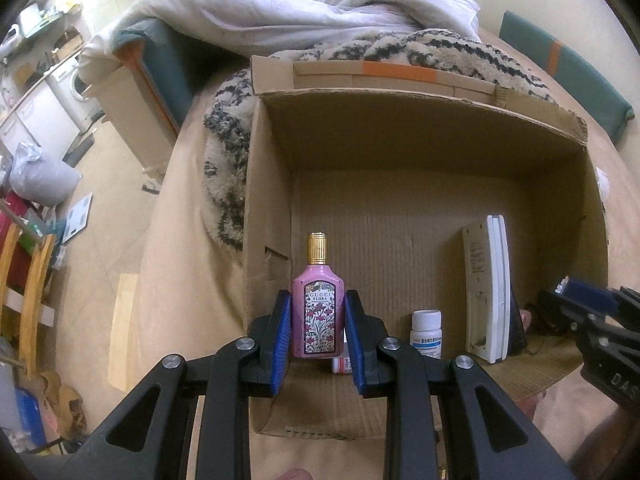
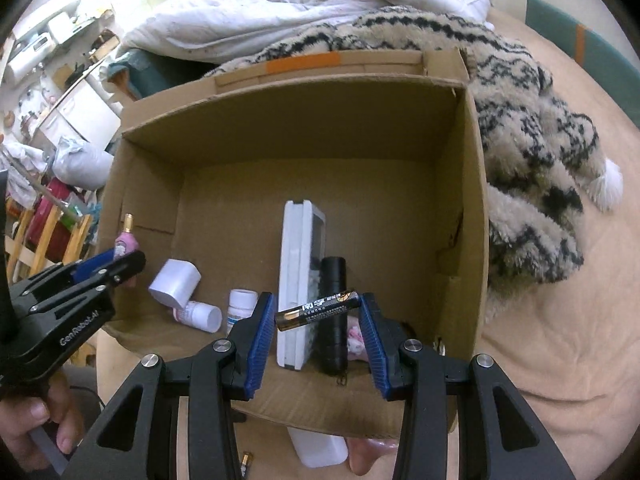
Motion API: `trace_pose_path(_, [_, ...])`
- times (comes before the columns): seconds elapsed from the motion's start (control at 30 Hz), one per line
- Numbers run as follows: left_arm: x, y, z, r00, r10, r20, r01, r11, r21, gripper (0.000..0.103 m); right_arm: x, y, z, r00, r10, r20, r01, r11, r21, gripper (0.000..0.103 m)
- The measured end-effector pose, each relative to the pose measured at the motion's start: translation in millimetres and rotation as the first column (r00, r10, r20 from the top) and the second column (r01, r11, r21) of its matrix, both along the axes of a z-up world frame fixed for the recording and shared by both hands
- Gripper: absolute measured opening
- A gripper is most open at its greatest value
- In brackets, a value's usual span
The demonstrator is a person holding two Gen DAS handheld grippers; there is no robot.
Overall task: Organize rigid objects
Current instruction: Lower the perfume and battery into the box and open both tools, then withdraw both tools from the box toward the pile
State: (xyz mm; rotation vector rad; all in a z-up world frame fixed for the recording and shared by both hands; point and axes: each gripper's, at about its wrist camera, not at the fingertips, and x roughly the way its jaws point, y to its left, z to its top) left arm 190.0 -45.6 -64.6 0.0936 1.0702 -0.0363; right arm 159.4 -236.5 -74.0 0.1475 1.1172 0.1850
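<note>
My left gripper (image 1: 318,296) is shut on a pink perfume bottle (image 1: 318,312) with a gold cap, held upright inside the left of an open cardboard box (image 1: 400,140). My right gripper (image 2: 317,298) is shut on a black and gold battery (image 2: 318,310), held crosswise over the box (image 2: 300,128). On the box floor are a white remote (image 2: 298,280) on its edge, a black cylinder (image 2: 334,312), an upright white pill bottle (image 2: 242,306), a second one lying down (image 2: 202,316) and a white cap (image 2: 176,282). Each gripper shows at the edge of the other's view.
The box sits on a beige bed sheet (image 2: 540,320). A fluffy striped blanket (image 2: 520,120) and a white duvet (image 2: 280,12) lie behind and to the right. A loose battery (image 2: 246,462) and a white container (image 2: 318,446) lie in front of the box. Furniture crowds the floor at the left.
</note>
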Motion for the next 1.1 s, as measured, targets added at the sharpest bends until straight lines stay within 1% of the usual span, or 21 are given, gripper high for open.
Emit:
trace_pose_path(0.23, [-1, 2, 0, 1.000, 0.000, -0.005, 0.000, 1.000, -0.005, 0.023, 2, -1, -2, 1.000, -0.008, -0.007, 0.008, 1.000, -0.002, 0.045])
trace_pose_path(0.37, [-2, 1, 2, 1.000, -0.006, -0.001, 0.006, 1.000, -0.004, 0.023, 2, -2, -2, 1.000, -0.010, -0.008, 0.010, 1.000, 0.016, 0.045])
trace_pose_path(0.4, [-2, 1, 2, 1.000, -0.007, 0.001, 0.007, 1.000, -0.005, 0.023, 2, -2, -1, 1.000, -0.011, -0.004, 0.011, 1.000, 0.020, 0.046])
trace_pose_path(0.47, [-4, 0, 6, 1.000, -0.011, 0.014, 0.011, 1.000, -0.008, 0.023, 1, -3, 2, 1.000, -0.017, 0.012, 0.016, 1.000, 0.027, 0.056])
trace_pose_path(0.5, [-4, 0, 7, 1.000, -0.014, 0.020, 0.014, 1.000, -0.009, 0.024, 1, -4, 4, 1.000, -0.021, 0.023, 0.020, 0.999, 0.036, 0.066])
trace_pose_path(0.53, [-5, -1, 10, 0.999, -0.019, 0.029, 0.019, 1.000, -0.010, 0.026, 0, -4, 7, 0.999, -0.025, 0.034, 0.024, 0.999, 0.044, 0.069])
trace_pose_path(0.57, [-6, -2, 12, 0.999, -0.026, 0.038, 0.026, 1.000, -0.011, 0.031, 0, -5, 9, 0.999, -0.028, 0.044, 0.026, 0.998, 0.054, 0.070])
trace_pose_path(0.6, [-7, -3, 14, 0.999, -0.029, 0.044, 0.029, 0.999, -0.013, 0.035, -1, -6, 11, 0.998, -0.030, 0.052, 0.027, 0.998, 0.065, 0.073])
trace_pose_path(0.63, [-8, -3, 16, 0.998, -0.032, 0.054, 0.033, 0.999, -0.015, 0.046, -2, -7, 13, 0.998, -0.033, 0.059, 0.029, 0.997, 0.074, 0.080])
trace_pose_path(0.67, [-9, -4, 18, 0.997, -0.034, 0.062, 0.035, 0.999, -0.017, 0.056, -2, -8, 14, 0.997, -0.038, 0.067, 0.033, 0.996, 0.080, 0.084])
trace_pose_path(0.73, [-11, -5, 23, 0.996, -0.040, 0.083, 0.042, 0.999, -0.024, 0.061, -4, -10, 17, 0.995, -0.054, 0.087, 0.046, 0.996, 0.082, 0.101])
trace_pose_path(0.77, [-11, -6, 25, 0.995, -0.043, 0.091, 0.045, 0.999, -0.025, 0.067, -4, -11, 19, 0.994, -0.059, 0.097, 0.051, 0.995, 0.088, 0.103])
trace_pose_path(0.8, [-12, -6, 27, 0.994, -0.044, 0.096, 0.047, 0.999, -0.027, 0.071, -4, -12, 20, 0.992, -0.065, 0.105, 0.055, 0.994, 0.095, 0.103])
trace_pose_path(0.83, [-12, -6, 29, 0.993, -0.045, 0.105, 0.048, 0.998, -0.032, 0.079, -4, -13, 21, 0.991, -0.070, 0.112, 0.059, 0.993, 0.101, 0.103])
trace_pose_path(0.87, [-13, -6, 30, 0.993, -0.045, 0.111, 0.049, 0.998, -0.033, 0.082, -3, -12, 22, 0.991, -0.073, 0.116, 0.061, 0.993, 0.103, 0.103])
trace_pose_path(1.1, [-13, -7, 32, 0.992, -0.050, 0.115, 0.054, 0.998, -0.034, 0.084, -5, -13, 23, 0.989, -0.079, 0.129, 0.067, 0.993, 0.098, 0.103])
